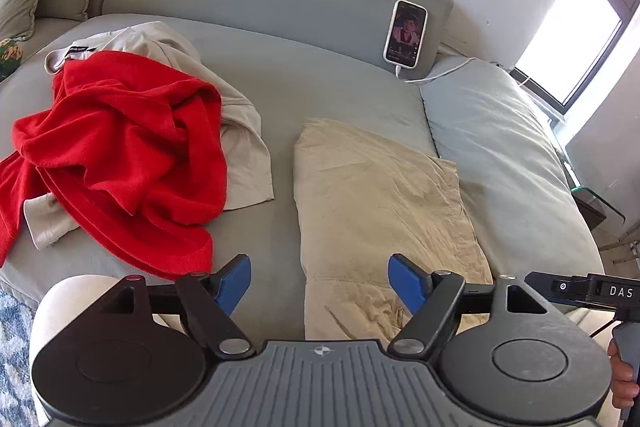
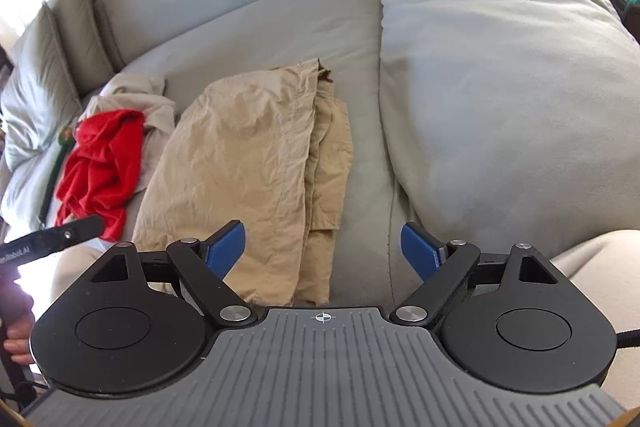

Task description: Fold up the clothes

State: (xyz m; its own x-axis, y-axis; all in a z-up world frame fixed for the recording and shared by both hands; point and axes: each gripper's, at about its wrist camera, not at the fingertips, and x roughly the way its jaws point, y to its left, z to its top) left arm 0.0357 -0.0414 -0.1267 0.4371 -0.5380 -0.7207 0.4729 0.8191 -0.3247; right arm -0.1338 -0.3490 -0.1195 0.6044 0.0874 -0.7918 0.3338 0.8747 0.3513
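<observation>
**Both grippers spread above the folded tan garment**

The blue fingers (image 1: 234,285) of the left gripper (image 1: 320,285) stand wide apart with nothing between them, hovering over the near end of the folded tan garment (image 1: 376,195) and the grey sofa seat (image 1: 280,87). The right gripper (image 2: 324,253) has its fingers (image 2: 420,251) spread as well, empty, over the garment's right edge and the bare seat just beside it. The tan garment lies flat on the seat in a long folded stack, its layered edges showing along the right side in the right wrist view. To its left, apart from it, a crumpled red garment (image 1: 120,155) lies heaped on top of a pale beige one (image 1: 240,131). A phone (image 1: 405,33) leans against the backrest, its white cable (image 1: 436,75) trailing onto a large grey cushion (image 1: 500,147).
</observation>
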